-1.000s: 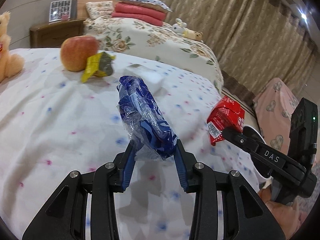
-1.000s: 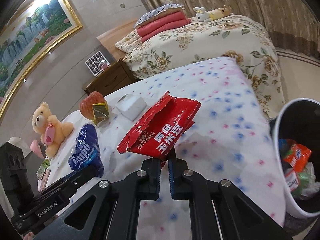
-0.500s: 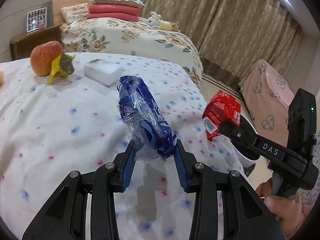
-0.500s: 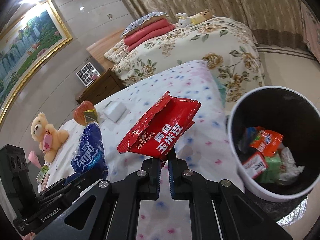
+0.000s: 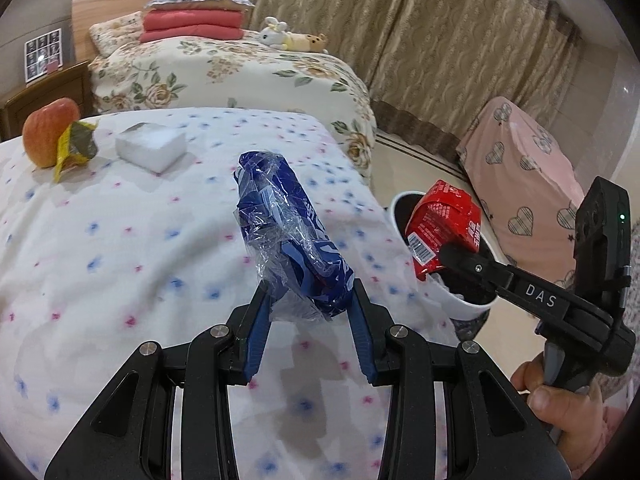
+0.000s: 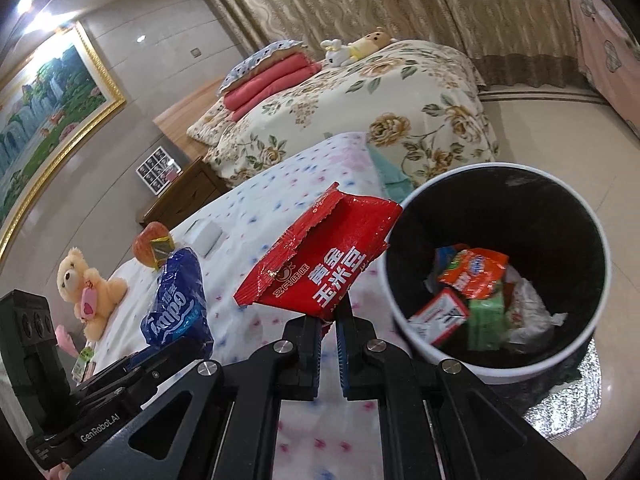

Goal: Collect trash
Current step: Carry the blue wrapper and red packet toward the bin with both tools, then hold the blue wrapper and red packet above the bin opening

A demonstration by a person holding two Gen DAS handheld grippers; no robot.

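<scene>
Right wrist only: litter (image 6: 476, 304) inside bin (image 6: 592, 216).

My left wrist camera looks close over my fingers (image 5: 256, 332) across the dotted bed (image 5: 120, 248) toward the curtains (image 5: 460, 40). My right one sits just as near its fingers (image 6: 343, 356), facing the trash bin (image 6: 496, 372) and painted wall. Both share the bed, the apple (image 5: 48, 132), the floral bed (image 6: 360, 100) and that bin.

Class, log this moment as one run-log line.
left hand-held gripper: holds blue wrapper | right hand-held gripper: holds red wrapper by bin
</scene>
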